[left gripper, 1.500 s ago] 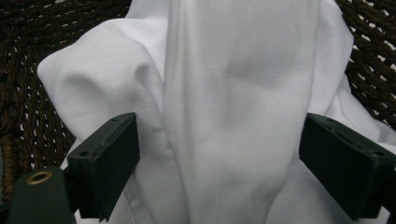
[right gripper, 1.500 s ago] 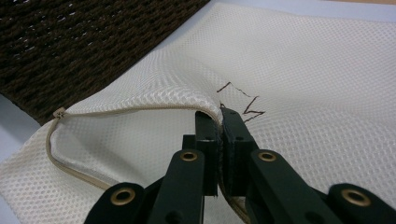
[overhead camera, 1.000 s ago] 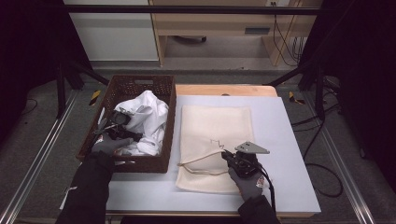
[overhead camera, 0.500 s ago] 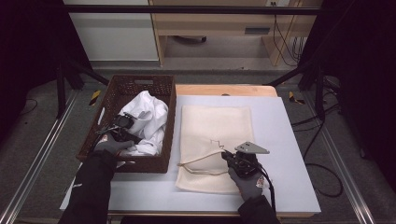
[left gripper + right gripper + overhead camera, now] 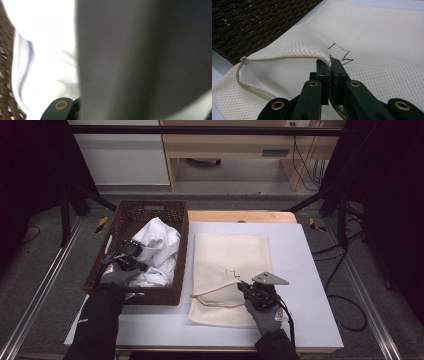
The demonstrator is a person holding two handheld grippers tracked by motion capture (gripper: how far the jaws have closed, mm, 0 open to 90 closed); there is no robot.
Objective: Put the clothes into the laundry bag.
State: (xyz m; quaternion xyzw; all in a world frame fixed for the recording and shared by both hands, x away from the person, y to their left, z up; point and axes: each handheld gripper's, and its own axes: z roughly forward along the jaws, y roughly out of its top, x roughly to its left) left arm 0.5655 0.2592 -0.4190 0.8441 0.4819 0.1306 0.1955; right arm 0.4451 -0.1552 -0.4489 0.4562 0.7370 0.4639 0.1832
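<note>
While the right gripper (image 5: 329, 65) pinches the mesh bag's (image 5: 230, 255) lifted zipper edge, the left gripper (image 5: 131, 254) has just closed on white cloth (image 5: 157, 247).

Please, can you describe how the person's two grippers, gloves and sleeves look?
Both grippers are black. The right gripper carries a grey three-cornered plate on top and trails a black cable; its jaws show brass-coloured rivets. The left gripper is compact and black too. Both hands wear grey gloves with a small red-and-white marking, below black sleeves.

Dark sleeves, grey gloves, black grippers

Right gripper (image 5: 329, 75): black jaws with brass-ringed rivets behind the fingers, grey three-cornered plate, black cable; glove markings perhaps red.
</note>
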